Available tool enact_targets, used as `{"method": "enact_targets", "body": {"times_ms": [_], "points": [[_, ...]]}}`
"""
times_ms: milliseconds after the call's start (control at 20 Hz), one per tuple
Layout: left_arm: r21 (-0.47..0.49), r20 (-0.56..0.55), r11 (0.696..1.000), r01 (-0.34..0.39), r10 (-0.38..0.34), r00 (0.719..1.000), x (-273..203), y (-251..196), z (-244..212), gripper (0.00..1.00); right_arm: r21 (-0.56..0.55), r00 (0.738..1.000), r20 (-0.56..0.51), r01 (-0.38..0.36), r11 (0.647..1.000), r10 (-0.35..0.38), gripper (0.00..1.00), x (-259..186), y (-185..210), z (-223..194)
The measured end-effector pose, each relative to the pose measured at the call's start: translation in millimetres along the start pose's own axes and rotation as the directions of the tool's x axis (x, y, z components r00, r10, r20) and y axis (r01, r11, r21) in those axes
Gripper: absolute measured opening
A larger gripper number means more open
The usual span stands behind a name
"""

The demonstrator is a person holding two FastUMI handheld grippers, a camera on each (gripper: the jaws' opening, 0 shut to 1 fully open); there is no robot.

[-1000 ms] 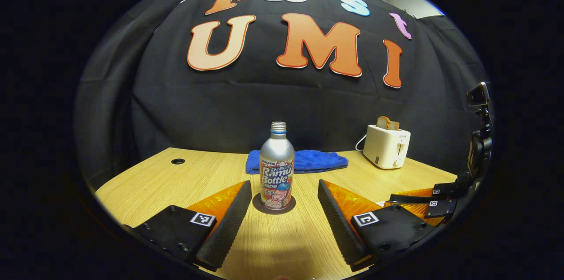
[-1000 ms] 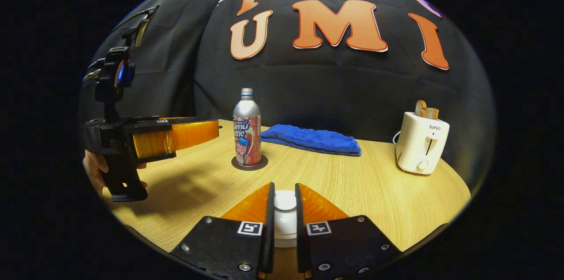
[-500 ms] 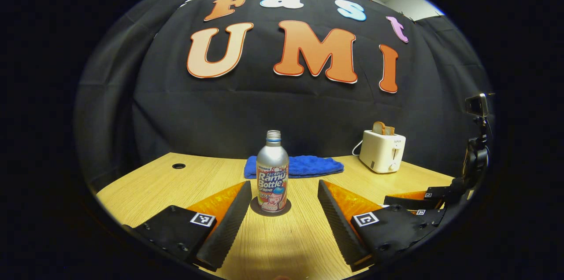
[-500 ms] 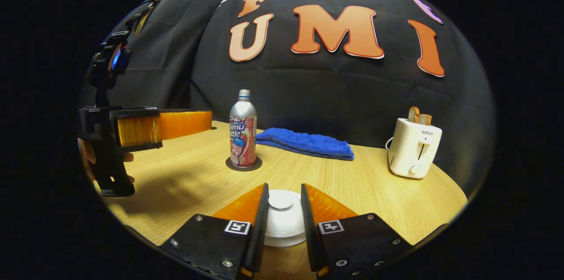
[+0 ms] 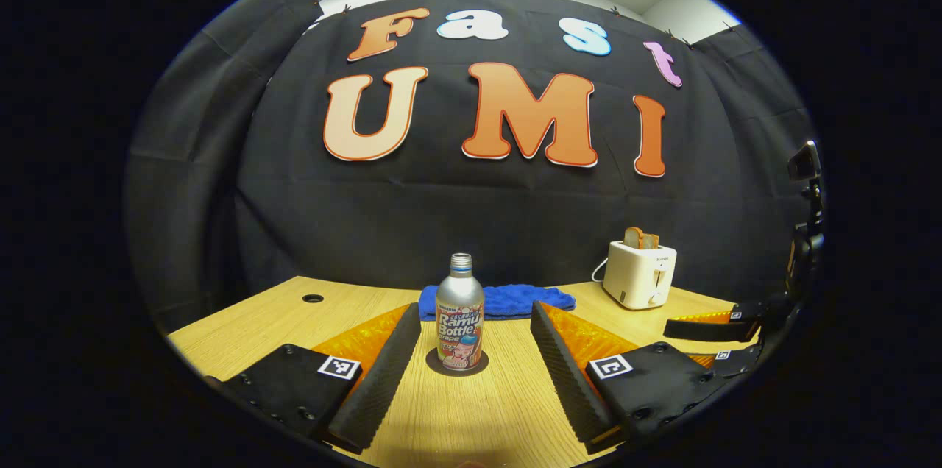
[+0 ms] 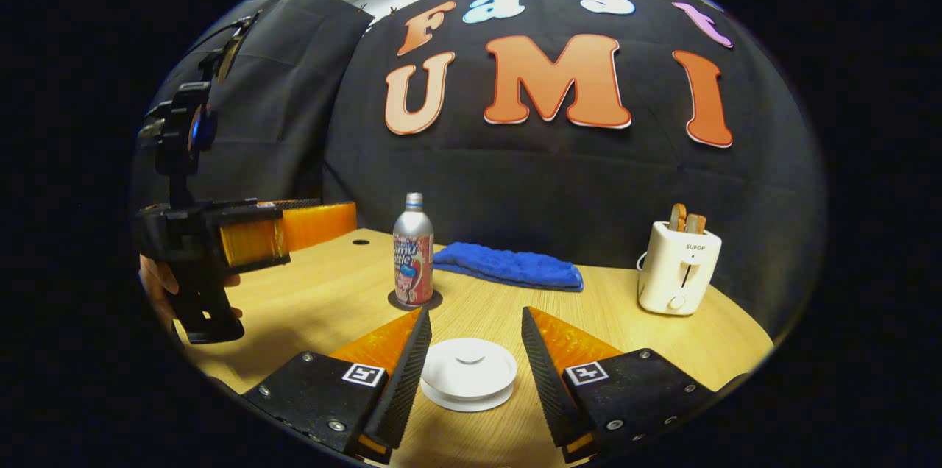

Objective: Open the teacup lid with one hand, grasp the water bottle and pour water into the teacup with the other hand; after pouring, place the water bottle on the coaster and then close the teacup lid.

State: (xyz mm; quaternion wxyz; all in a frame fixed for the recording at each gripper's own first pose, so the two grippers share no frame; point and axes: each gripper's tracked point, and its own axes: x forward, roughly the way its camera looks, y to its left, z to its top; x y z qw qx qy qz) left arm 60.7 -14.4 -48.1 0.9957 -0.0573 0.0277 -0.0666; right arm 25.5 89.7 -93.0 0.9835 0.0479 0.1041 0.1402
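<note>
left gripper view: we are holding the left gripper [image 5: 471, 361] spread wide, framing the water bottle [image 5: 460, 321] standing on its coaster [image 5: 457, 363], apparently finished with it. right gripper view: we are keeping the right gripper [image 6: 469, 369] spread around the lidded teacup [image 6: 468, 374]; its body is hiding beneath the lid.

Left gripper view: low over the tabletop [image 5: 294, 310], facing the booth wall, bottle [image 5: 460, 321] near ahead. Right gripper view: likewise low, from the right side. Shared: bottle [image 6: 413, 260], towel [image 6: 508, 266], toaster [image 6: 678, 268].
</note>
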Motion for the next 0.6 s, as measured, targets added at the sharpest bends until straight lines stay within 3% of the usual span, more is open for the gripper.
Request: {"method": "enact_targets", "body": {"times_ms": [200,600], "points": [[0.006,0.040,0.999,-0.038,0.038,0.998,-13.3,3.1,12.9,0.98,-0.010,0.995,0.092,0.039,0.999,-0.038,0.80,-19.4,-15.4,34.0],[0.014,0.143,0.990,-0.138,0.135,0.981,-43.4,25.5,44.0,0.94,0.019,0.967,0.196,0.161,0.987,-0.161,0.80,-41.4,-58.0,72.1]]}}
